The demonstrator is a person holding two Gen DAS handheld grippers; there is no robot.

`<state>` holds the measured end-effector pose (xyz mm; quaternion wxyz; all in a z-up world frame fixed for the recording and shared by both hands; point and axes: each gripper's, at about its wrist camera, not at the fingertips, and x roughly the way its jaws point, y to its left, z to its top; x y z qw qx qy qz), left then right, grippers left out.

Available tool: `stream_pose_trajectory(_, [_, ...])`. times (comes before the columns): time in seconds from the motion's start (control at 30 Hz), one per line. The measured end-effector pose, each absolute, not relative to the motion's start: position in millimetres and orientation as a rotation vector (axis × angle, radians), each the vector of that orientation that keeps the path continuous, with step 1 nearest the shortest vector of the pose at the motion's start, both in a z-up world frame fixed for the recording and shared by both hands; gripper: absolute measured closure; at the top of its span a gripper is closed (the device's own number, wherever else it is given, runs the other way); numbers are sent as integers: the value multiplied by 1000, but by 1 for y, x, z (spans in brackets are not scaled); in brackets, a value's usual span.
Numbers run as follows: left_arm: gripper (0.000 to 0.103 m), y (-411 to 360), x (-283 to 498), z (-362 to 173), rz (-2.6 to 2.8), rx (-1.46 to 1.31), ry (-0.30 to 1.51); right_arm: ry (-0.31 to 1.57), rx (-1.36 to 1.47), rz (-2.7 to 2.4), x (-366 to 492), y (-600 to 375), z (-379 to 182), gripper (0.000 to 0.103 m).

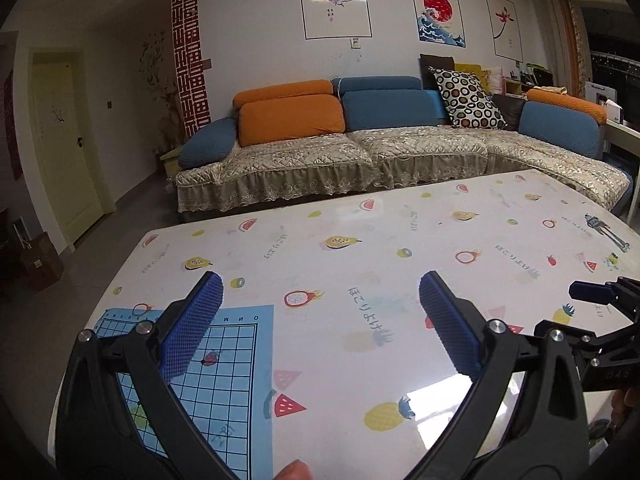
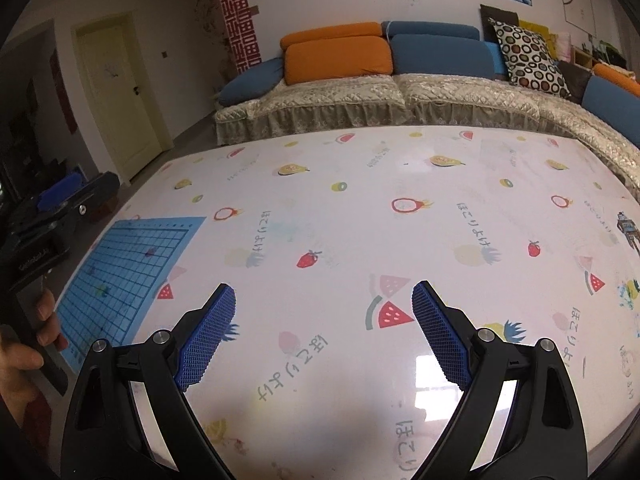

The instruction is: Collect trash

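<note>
My left gripper is open and empty, held above a table covered with a white fruit-print cloth. My right gripper is open and empty above the same table. The right gripper shows at the right edge of the left wrist view; the left gripper shows at the left edge of the right wrist view. I see no loose trash on the table in either view. A small dark toy-like figure lies on the cloth at the far right; it also shows in the right wrist view.
A blue grid sheet lies on the table's left part, also in the right wrist view. A sofa with orange and blue cushions stands beyond the far table edge. A door and cardboard boxes are at the left.
</note>
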<state>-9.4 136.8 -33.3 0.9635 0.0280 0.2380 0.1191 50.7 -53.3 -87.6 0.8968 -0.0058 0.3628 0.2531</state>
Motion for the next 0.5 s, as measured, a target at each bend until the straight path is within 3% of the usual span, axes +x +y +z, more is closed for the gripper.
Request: stream_pose_trajectory(0.5, [7,163,37,-93,276,-7,603,740,40,294,93,-49,-128,14])
